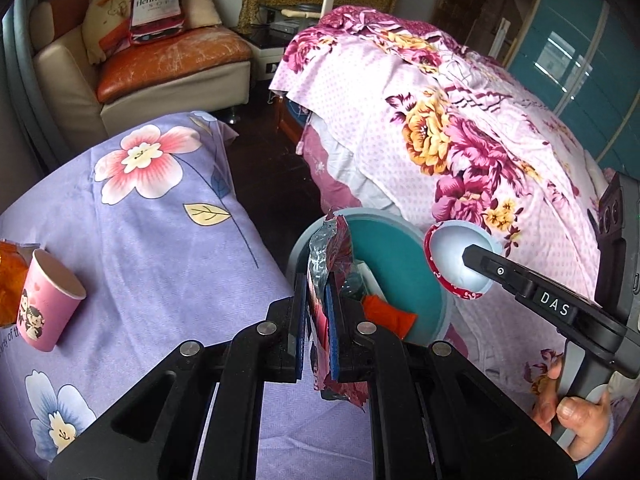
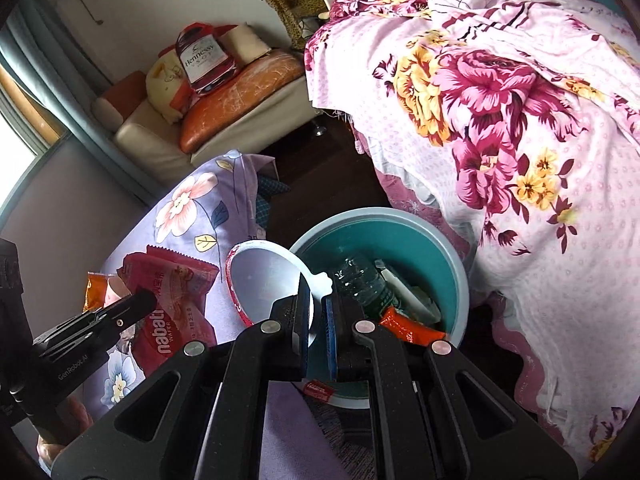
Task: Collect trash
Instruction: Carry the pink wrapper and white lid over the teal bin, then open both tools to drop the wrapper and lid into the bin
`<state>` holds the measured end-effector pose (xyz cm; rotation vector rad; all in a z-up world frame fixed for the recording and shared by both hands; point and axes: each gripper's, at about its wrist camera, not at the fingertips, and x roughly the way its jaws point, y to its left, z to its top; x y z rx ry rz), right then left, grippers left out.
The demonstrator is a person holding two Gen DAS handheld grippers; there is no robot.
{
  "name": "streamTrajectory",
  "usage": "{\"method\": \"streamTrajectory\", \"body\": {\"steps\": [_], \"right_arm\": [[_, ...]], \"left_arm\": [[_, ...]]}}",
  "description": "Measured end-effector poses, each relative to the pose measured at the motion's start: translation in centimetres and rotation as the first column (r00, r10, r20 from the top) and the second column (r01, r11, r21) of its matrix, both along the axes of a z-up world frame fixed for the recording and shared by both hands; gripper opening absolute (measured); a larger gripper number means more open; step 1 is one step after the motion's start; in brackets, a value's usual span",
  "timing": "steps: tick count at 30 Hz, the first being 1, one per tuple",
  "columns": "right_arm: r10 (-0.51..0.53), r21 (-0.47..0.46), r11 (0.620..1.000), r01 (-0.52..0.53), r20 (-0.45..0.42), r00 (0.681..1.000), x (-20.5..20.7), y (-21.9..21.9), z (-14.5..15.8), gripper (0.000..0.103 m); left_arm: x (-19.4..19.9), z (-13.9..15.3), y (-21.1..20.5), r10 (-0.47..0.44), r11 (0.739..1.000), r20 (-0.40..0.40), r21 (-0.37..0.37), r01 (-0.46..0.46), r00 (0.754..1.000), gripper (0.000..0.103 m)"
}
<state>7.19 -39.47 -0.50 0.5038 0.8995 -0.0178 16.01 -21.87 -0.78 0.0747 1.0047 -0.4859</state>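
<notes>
Your left gripper (image 1: 318,320) clamped on red foil wafer wrapper (image 2: 168,292), your right gripper (image 2: 318,320) pinching round white peel-off lid (image 2: 264,280), both beside teal round bin (image 2: 404,236), pink paper cup (image 1: 48,304) on purple floral surface (image 1: 160,240)

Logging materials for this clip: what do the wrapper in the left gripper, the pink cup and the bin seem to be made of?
Wrapper: thin plastic film with a shiny silver inner face, crinkled, printed red outside. Pink cup: looks like matte paper, with a rolled rim and cartoon print. Bin: probably moulded plastic, smooth, teal inside with a grey-blue rim.
</notes>
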Motion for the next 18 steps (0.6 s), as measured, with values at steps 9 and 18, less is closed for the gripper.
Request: {"method": "streamTrajectory", "body": {"steps": [9, 18], "right_arm": [[-0.027, -0.014, 1.0, 0.026, -0.035, 0.999, 0.0, -1.5, -1.1, 0.007], [-0.048, -0.016, 0.999, 0.047, -0.056, 0.997, 0.0, -2.5, -2.0, 0.007]], "left_arm": [[0.8, -2.6, -2.8, -0.04, 0.999, -0.058, 0.002, 0.04, 0.998, 0.009], [1.0, -3.8, -3.5, -0.046, 0.999, -0.09, 0.014, 0.047, 0.995, 0.032]]}}
